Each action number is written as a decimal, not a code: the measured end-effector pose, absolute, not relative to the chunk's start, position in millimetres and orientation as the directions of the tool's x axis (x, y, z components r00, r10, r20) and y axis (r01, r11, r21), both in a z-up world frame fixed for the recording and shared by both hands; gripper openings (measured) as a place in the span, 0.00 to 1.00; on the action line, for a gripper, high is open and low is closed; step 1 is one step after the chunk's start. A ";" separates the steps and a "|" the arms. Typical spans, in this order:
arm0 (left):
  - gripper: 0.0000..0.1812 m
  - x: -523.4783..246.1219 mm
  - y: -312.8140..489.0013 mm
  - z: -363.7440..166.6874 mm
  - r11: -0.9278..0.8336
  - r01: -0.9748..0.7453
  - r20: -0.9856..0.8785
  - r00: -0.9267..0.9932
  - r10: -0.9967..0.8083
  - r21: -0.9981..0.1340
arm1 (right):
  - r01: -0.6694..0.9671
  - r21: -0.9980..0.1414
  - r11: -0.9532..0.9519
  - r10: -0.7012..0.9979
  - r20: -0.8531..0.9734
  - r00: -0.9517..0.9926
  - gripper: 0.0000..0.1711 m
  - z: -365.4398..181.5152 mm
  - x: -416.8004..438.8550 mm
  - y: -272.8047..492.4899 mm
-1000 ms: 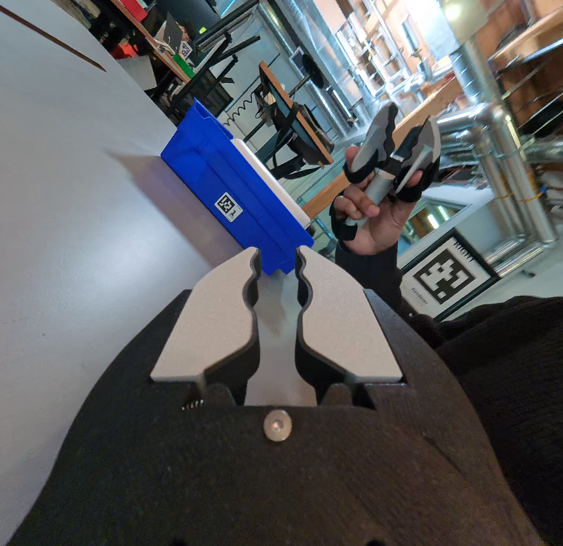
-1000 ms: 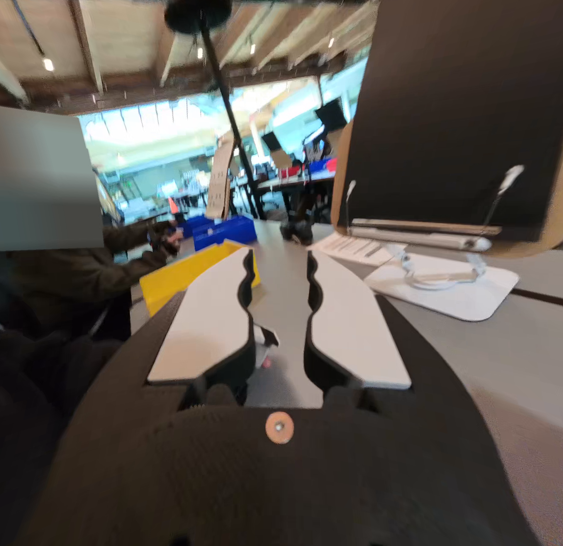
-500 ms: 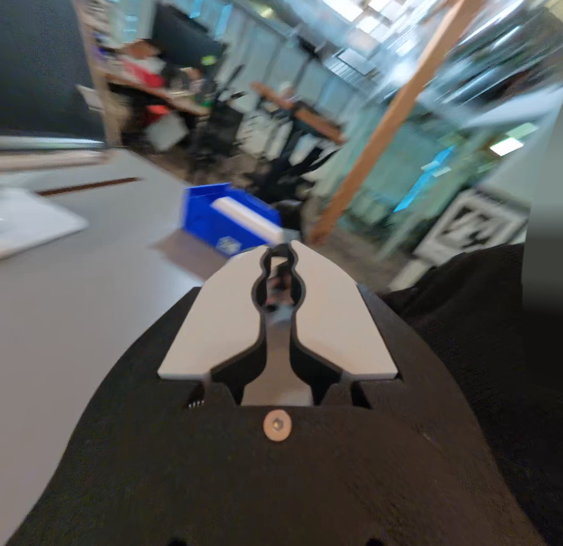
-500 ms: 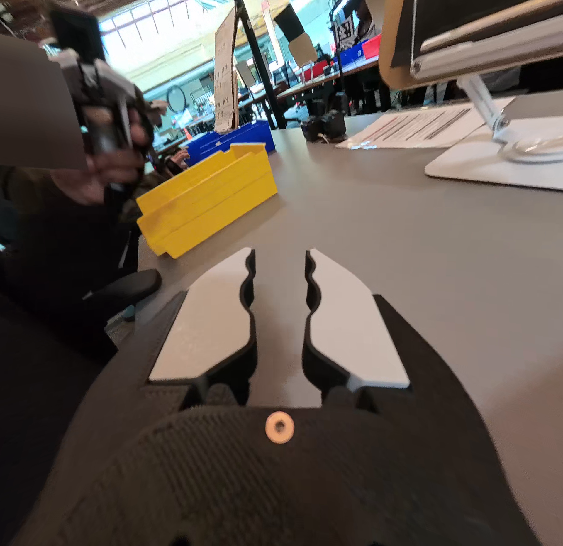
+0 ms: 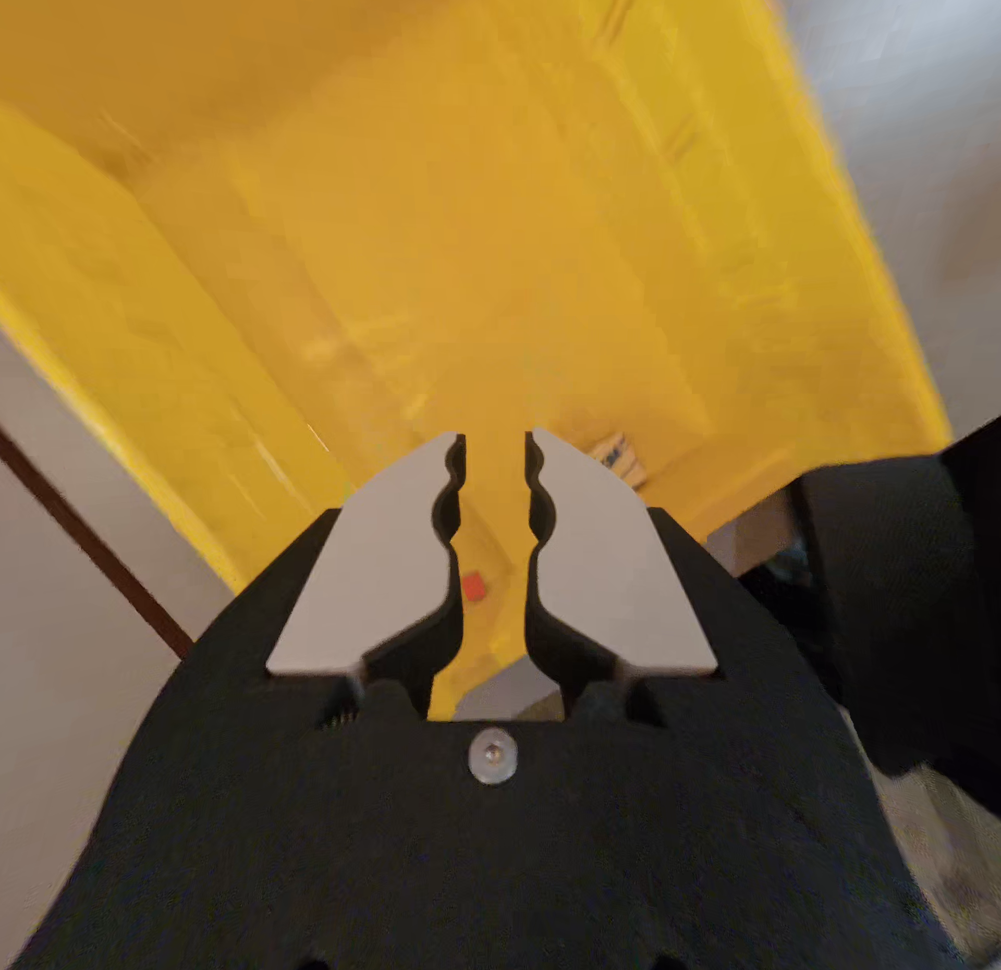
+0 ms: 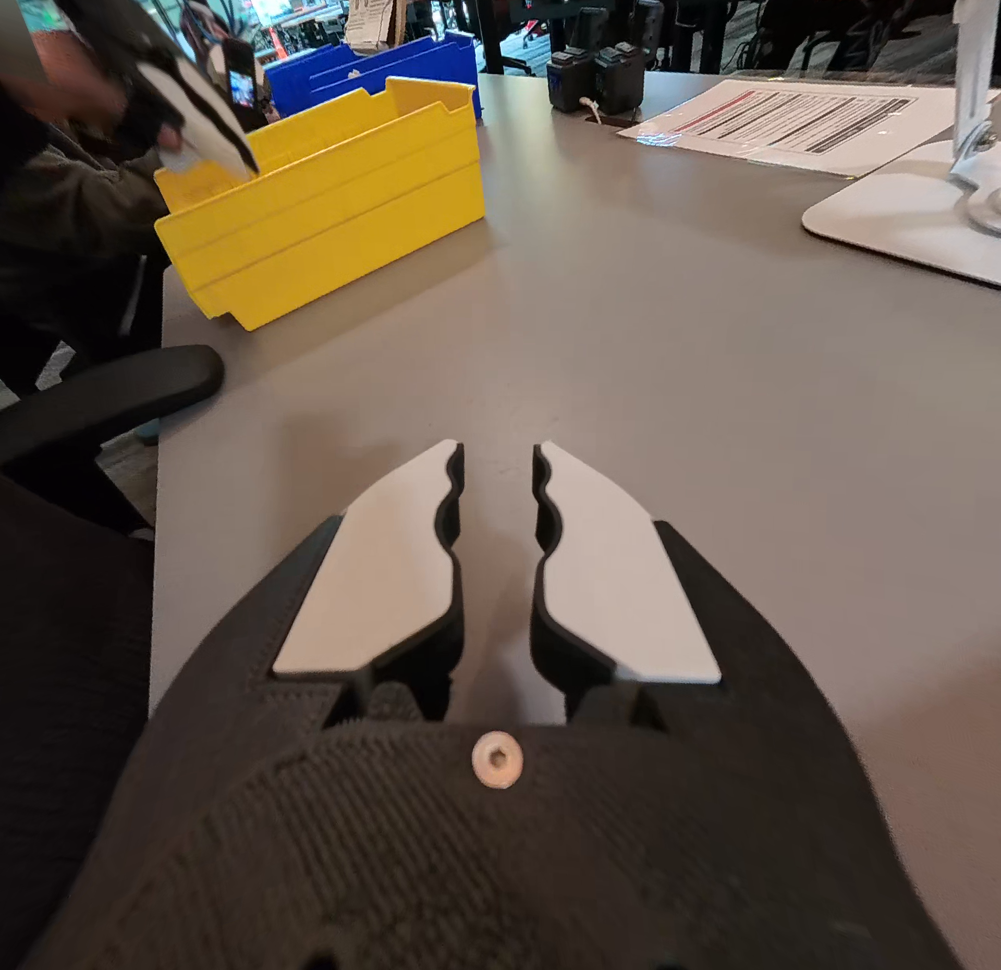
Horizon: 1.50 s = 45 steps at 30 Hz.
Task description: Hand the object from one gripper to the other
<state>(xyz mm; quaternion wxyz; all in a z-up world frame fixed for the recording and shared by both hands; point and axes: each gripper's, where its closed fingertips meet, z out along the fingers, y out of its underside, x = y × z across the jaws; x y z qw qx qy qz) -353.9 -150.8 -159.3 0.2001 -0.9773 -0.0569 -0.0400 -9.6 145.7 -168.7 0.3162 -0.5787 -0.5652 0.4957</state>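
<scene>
My left gripper (image 5: 495, 446) is open and empty, pointing down into a yellow bin (image 5: 487, 213). A small red piece (image 5: 475, 586) lies on the bin floor and shows in the gap between the fingers, apart from them. A small blue-and-white item (image 5: 617, 456) lies by the right finger. The view is blurred. My right gripper (image 6: 498, 451) is open and empty, low over the grey table (image 6: 650, 375). In the right wrist view the left gripper (image 6: 200, 126) dips into the near end of the yellow bin (image 6: 325, 202).
A blue bin (image 6: 379, 72) stands behind the yellow one. A printed sheet (image 6: 785, 121), a white stand base (image 6: 910, 224) and black devices (image 6: 601, 77) sit at the far right. A chair armrest (image 6: 108, 391) is off the table's left edge. A dark sleeve (image 5: 894, 592) is beside the left gripper. One gripper's finger ends stand about 45 cm off the other's.
My left gripper swung from facing the blue bin to pointing down into the yellow bin, and its jaws went from nearly shut to open. My right gripper tilted lower toward the table, still open.
</scene>
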 end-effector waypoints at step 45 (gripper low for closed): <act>0.33 -352.4 -131.9 -233.7 -0.974 -0.104 0.014 0.994 -0.109 -0.202 | 0.244 -0.922 -0.302 0.941 -0.329 -0.079 0.14 -152.4 -6.1 170.4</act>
